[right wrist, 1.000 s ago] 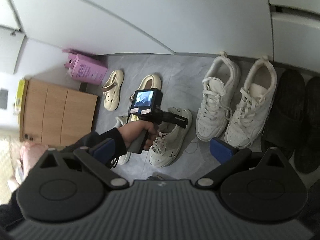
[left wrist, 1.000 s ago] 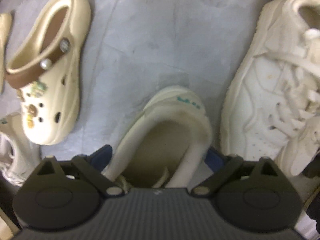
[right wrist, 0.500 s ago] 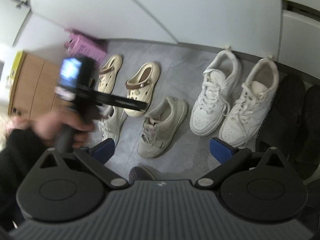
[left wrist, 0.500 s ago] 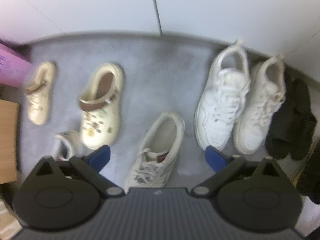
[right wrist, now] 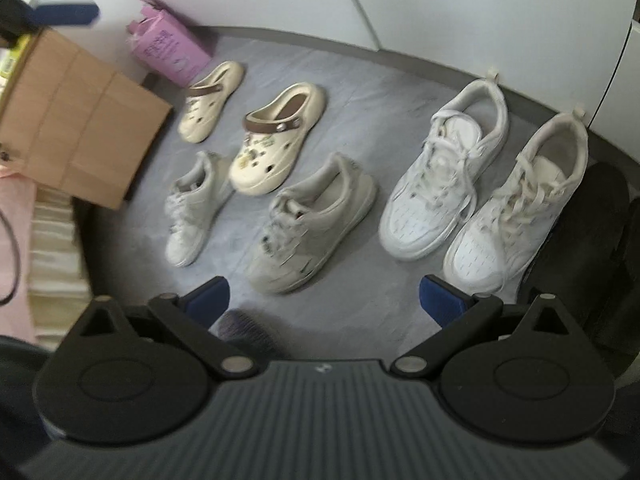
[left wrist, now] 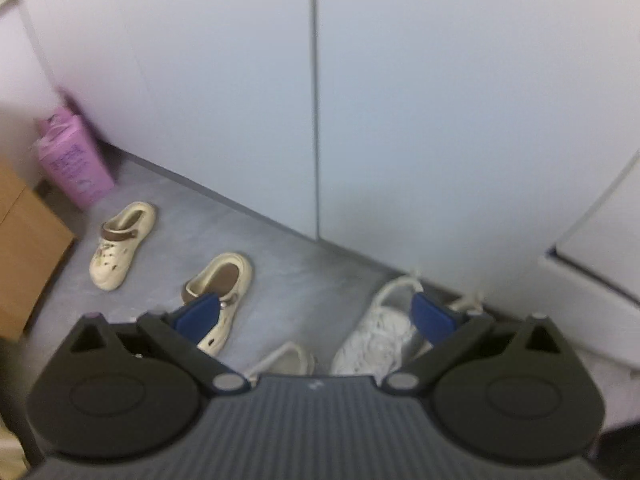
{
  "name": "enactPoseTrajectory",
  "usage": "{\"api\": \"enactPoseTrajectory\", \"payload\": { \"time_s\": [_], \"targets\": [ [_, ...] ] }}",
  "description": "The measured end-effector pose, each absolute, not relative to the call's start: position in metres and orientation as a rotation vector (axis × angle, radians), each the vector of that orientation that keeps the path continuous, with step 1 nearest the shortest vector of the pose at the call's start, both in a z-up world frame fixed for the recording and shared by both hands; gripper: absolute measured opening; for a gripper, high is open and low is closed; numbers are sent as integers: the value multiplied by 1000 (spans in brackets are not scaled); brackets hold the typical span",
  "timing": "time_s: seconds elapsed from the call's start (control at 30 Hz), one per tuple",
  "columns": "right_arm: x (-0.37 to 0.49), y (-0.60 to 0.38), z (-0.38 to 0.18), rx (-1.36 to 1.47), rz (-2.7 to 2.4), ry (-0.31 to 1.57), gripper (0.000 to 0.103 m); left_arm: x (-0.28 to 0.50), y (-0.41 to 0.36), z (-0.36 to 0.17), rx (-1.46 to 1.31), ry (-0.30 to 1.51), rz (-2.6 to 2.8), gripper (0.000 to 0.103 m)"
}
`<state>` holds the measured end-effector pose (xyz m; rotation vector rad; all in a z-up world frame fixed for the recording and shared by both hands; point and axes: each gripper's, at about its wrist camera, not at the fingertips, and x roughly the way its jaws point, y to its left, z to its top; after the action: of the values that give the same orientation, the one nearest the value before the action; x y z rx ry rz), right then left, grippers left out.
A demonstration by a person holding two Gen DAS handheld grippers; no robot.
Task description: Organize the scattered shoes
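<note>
The right hand-held gripper [right wrist: 324, 300] hangs above the grey floor [right wrist: 360, 292] with its blue-padded jaws spread wide and nothing between them. Just beyond it lies a beige lace-up sneaker [right wrist: 312, 224], toe toward the camera. To its left sits a smaller off-white sneaker [right wrist: 196, 208], and to its right a pair of white lace-up trainers [right wrist: 444, 172] stands side by side, heels near the wall. Right of the pair, dark sandals [right wrist: 580, 240] lie against it, blurred. Farther back, two cream clogs with brown heel straps [right wrist: 276, 144] rest apart from each other, one beside the off-white sneaker, the other nearer a pink carton [right wrist: 168, 48] in the far left corner. A brown cardboard box [right wrist: 72, 120] stands at the left.

The left hand-held gripper [left wrist: 316, 316] is raised and tilted toward the pale wall panels [left wrist: 400, 100], jaws wide apart and empty. Below it the same clogs [left wrist: 120, 244], the pink carton [left wrist: 72, 160] and the trainers [left wrist: 380, 336] show on the floor [left wrist: 304, 288], which meets the wall at a dark skirting.
</note>
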<state>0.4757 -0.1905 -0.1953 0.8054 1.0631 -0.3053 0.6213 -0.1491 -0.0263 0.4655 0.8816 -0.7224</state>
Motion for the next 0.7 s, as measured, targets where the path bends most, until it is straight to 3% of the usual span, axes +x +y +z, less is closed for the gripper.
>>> {"api": "enactPoseTrajectory", "payload": {
  "time_s": [0.17, 0.5, 0.7],
  "targets": [
    [479, -182, -230, 955, -397, 1008, 103, 587, -154, 2, 405, 830, -795, 103],
    [561, -148, -300, 1018, -543, 990, 103, 547, -153, 7, 491, 719, -884, 103],
    [618, -135, -350, 1036, -730, 968, 103, 564, -120, 45, 312, 588, -777, 103]
  ]
}}
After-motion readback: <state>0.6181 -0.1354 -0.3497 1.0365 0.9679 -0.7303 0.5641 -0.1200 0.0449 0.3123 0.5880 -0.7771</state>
